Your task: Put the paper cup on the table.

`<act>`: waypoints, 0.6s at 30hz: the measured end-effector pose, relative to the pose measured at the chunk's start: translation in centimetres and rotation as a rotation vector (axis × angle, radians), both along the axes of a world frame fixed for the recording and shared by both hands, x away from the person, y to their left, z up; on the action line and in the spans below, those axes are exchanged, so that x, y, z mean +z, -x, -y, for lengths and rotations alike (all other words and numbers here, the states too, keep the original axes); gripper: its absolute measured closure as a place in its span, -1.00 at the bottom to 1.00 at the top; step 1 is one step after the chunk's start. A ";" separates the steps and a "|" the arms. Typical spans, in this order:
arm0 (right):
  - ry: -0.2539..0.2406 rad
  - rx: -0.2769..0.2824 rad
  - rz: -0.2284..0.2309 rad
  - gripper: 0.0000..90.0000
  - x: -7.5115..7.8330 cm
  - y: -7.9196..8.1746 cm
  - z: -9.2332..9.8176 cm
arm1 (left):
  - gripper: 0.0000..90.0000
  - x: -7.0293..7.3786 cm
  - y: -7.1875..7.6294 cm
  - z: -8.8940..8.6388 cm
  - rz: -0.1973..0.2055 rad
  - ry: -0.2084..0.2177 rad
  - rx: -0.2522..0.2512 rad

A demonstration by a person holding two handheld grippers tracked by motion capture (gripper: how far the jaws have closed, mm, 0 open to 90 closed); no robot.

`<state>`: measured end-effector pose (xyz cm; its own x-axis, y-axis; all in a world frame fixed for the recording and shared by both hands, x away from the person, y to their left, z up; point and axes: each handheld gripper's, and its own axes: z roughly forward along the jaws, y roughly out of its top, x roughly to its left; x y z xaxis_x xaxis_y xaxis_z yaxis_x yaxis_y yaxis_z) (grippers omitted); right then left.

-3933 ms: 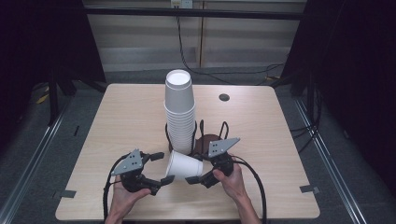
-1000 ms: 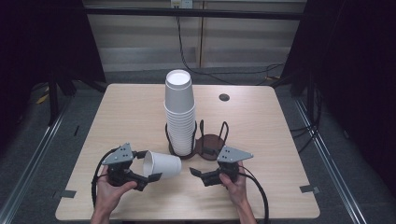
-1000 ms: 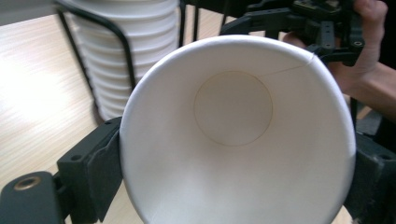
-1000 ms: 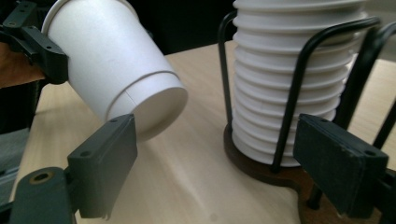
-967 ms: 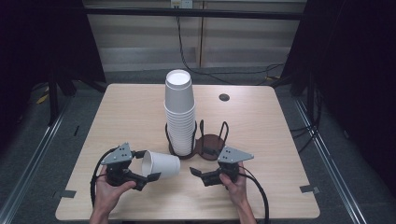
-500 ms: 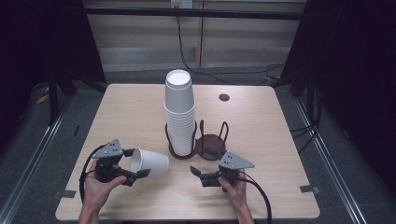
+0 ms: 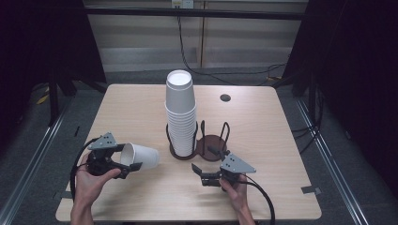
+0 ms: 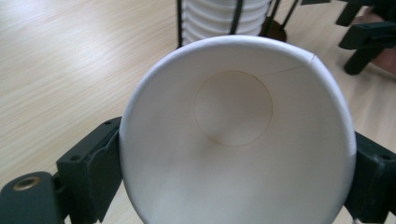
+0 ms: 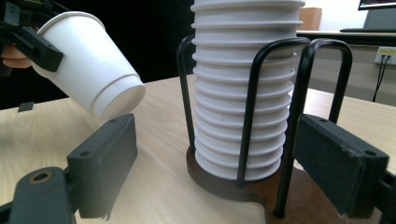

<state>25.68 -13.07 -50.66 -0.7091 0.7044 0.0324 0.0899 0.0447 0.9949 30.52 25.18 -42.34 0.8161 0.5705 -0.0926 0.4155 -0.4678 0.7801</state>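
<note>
White cup [image 8: 233, 135] interior seen along left tool [image 7: 123, 161].

**What the views cut off or cover**

In the left gripper view the white paper cup [image 8: 233, 135] runs past the bottom edge, hiding most of the pale wooden table [image 8: 70, 56] beyond. In the right gripper view the tall stack of white paper cups [image 9: 245, 88] loses its top, and the dark wire holder [image 9: 299, 116] covers strips of it.

The left gripper [image 7: 126, 159] now sits further left, carrying the paper cup [image 7: 140, 156] along. The right gripper [image 7: 201, 173] no longer touches the cup, and a clear gap separates them.
</note>
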 end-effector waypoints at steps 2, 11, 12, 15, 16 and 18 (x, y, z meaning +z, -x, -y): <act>-0.003 0.001 0.003 -0.71 -0.2 0.1 -0.1 | -0.79 0.2 -0.6 -0.1 -0.012 -0.026 0.008; -0.055 -0.047 0.043 -0.72 -0.5 0.5 0.3 | -0.79 0.9 -2.2 -0.4 -0.034 -0.062 0.019; -0.063 -0.067 0.059 -0.72 -0.5 0.7 0.3 | -0.79 1.0 -2.4 -0.4 -0.040 -0.070 0.021; -0.059 -0.088 0.066 -0.72 -0.5 0.8 0.2 | -0.79 1.2 -2.8 -0.5 -0.049 -0.079 0.025; -0.057 -0.089 0.069 -0.72 -0.5 0.8 0.2 | -0.79 1.3 -3.1 -0.5 -0.045 -0.082 0.025; -0.055 -0.095 0.070 -0.72 -0.5 0.9 0.2 | -0.80 1.5 -3.3 -0.4 -0.054 -0.101 0.028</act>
<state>24.81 -13.26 -51.20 -0.6410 0.7671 0.0262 0.0218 -0.0160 0.9996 33.84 25.58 -40.87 0.7952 0.6015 -0.0767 0.4693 -0.5304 0.7060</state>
